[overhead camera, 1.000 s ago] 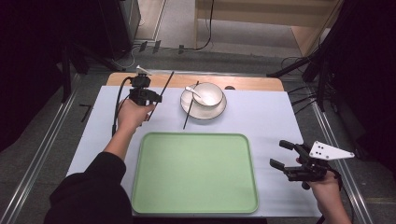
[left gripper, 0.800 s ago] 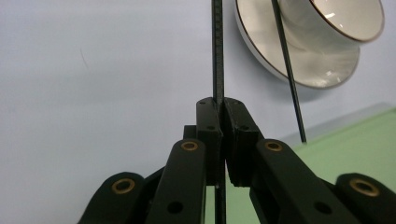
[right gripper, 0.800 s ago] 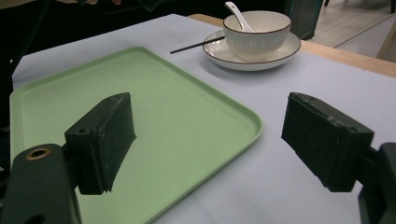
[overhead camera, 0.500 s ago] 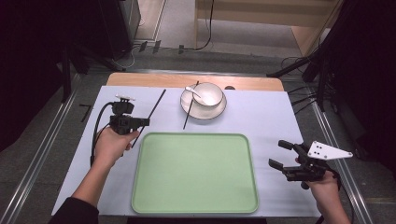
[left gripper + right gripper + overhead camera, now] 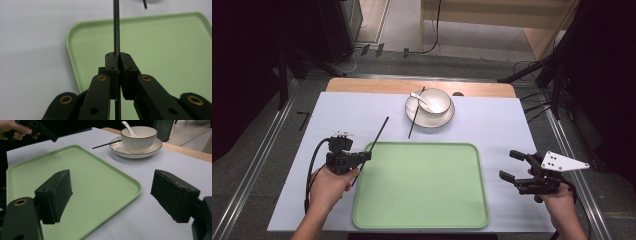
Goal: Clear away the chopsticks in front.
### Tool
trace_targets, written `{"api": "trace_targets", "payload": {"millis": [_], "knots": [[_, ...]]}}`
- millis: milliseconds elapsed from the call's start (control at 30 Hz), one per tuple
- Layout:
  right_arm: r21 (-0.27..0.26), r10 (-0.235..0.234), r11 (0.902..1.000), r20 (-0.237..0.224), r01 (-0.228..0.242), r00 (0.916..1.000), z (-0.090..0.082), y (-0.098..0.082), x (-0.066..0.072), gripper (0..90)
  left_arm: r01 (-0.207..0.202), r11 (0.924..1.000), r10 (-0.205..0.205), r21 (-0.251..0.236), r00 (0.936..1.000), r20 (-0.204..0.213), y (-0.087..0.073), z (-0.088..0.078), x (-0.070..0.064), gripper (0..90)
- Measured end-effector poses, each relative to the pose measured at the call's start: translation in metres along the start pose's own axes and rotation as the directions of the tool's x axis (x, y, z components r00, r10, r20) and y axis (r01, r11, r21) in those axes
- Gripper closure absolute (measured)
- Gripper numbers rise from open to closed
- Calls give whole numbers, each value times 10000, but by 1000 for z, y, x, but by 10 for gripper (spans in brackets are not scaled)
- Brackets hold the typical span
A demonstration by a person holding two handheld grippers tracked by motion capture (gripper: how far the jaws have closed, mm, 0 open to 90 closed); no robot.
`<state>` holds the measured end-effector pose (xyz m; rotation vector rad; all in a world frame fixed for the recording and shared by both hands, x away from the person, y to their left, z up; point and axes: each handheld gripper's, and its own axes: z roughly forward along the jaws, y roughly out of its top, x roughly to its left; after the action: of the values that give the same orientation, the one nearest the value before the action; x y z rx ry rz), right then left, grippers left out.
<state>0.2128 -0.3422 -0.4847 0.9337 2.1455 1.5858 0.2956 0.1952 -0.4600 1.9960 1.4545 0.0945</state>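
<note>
one chopstick (image 5: 378, 131), clamped in the left gripper (image 5: 366, 156), has moved from the bowl (image 5: 435, 102) to the tray (image 5: 422, 220) edge

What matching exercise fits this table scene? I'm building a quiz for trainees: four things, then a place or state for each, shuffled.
Things:
1. thin black chopstick
2. second black chopstick
3. white ceramic spoon
4. right gripper

Places or states:
A. inside the white ribbed bowl
B. jaws open, beside the light green plastic tray
C. clamped in the left gripper
D. leaning on the white saucer

Pairs: 1-C, 2-D, 3-A, 4-B
</note>
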Motion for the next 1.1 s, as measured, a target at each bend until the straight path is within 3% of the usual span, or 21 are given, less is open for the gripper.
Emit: {"api": "trace_targets", "payload": {"millis": [333, 467, 633, 833, 1100], "knots": [[-128, 45, 9999, -35, -46, 10000, 1, 1, -1, 174, 448, 9990, -448, -71, 9990, 34, -28, -5, -6, 853], [-117, -8, 9999, -111, 7, 9999, 4, 3, -1, 174, 626, 9973, -628, 384, 9980, 41, -43, 2, -12, 853], [-65, -137, 9999, -118, 136, 9998, 7, 5, -1, 174, 756, 9953, -758, 599, 9971, 0, -47, 7, -12, 854], [-71, -226, 9997, -233, 224, 9995, 11, 8, -2, 175, 875, 9889, -825, 1202, 9955, -459, -56, 15, -8, 851], [-24, -319, 9995, -267, 318, 9991, 12, 8, -1, 174, 911, 9898, -870, 1099, 9953, -416, -57, 17, -8, 828]]}}
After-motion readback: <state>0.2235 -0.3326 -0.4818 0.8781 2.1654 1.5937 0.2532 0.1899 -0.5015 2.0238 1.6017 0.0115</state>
